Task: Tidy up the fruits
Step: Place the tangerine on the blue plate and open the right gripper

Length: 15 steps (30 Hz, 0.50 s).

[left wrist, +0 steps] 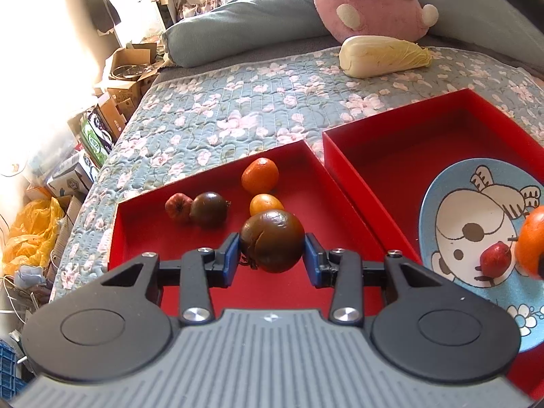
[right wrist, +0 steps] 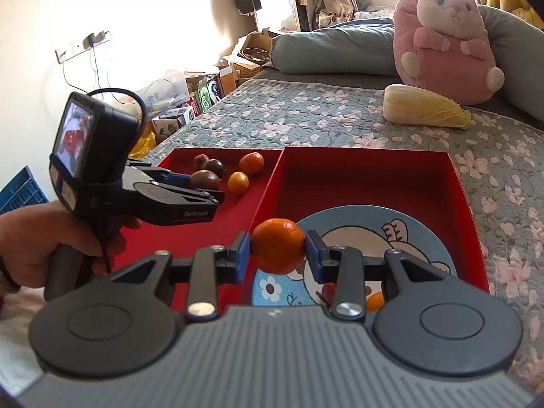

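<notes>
My left gripper (left wrist: pixel 272 248) is shut on a dark brown-green tomato (left wrist: pixel 272 241) over the left red tray (left wrist: pixel 136 224). That tray holds a tangerine (left wrist: pixel 260 175), a small orange fruit (left wrist: pixel 265 204), another dark tomato (left wrist: pixel 208 209) and a small red fruit (left wrist: pixel 177 206). My right gripper (right wrist: pixel 278 250) is shut on a tangerine (right wrist: pixel 278 244) above the blue cartoon plate (right wrist: pixel 418 238) in the right red tray (right wrist: pixel 455 183). A small red fruit (left wrist: pixel 494 259) lies on the plate (left wrist: pixel 452 210). The left gripper (right wrist: pixel 200 187) shows in the right wrist view.
The trays sit on a flowered quilt (left wrist: pixel 221 115). A napa cabbage (left wrist: pixel 384 55) and a pink plush toy (left wrist: pixel 370 0) lie behind them. Cardboard boxes (left wrist: pixel 125 78) and clutter fill the floor at the left of the bed.
</notes>
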Each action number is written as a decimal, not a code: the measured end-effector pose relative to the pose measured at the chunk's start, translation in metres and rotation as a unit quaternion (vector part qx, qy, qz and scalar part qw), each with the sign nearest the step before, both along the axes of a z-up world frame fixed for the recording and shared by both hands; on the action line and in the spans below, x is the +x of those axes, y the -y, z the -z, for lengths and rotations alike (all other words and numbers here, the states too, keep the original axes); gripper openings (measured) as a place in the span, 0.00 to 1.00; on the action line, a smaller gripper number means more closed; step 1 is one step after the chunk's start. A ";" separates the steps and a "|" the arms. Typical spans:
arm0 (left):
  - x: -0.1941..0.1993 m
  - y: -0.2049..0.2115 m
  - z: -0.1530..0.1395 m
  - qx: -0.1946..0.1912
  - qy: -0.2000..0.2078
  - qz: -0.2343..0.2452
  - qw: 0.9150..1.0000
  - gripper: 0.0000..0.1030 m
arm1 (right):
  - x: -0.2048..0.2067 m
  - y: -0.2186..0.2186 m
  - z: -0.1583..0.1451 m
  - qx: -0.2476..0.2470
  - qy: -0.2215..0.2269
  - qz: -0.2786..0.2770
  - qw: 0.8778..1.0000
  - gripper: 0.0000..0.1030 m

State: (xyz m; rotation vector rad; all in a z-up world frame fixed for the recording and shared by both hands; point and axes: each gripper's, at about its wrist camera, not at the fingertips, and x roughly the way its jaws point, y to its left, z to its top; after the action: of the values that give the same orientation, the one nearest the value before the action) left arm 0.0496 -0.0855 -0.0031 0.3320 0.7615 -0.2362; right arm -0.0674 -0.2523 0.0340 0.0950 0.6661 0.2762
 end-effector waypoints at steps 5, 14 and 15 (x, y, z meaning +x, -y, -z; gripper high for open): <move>-0.005 0.003 -0.005 0.008 0.004 0.001 1.000 0.44 | -0.003 0.005 0.005 -0.003 -0.006 0.005 1.000 0.38; -0.008 0.006 -0.008 0.030 0.019 -0.008 0.999 0.44 | 0.001 0.022 0.033 -0.064 -0.024 0.042 0.997 0.38; -0.007 0.005 -0.007 0.031 0.017 -0.010 0.999 0.44 | 0.003 0.025 0.037 -0.069 -0.030 0.049 0.996 0.38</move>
State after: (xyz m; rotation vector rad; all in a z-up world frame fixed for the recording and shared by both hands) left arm 0.0423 -0.0909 0.0043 0.3858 0.7393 -0.1889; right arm -0.0642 -0.2770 -0.0030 0.0027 0.7367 0.1334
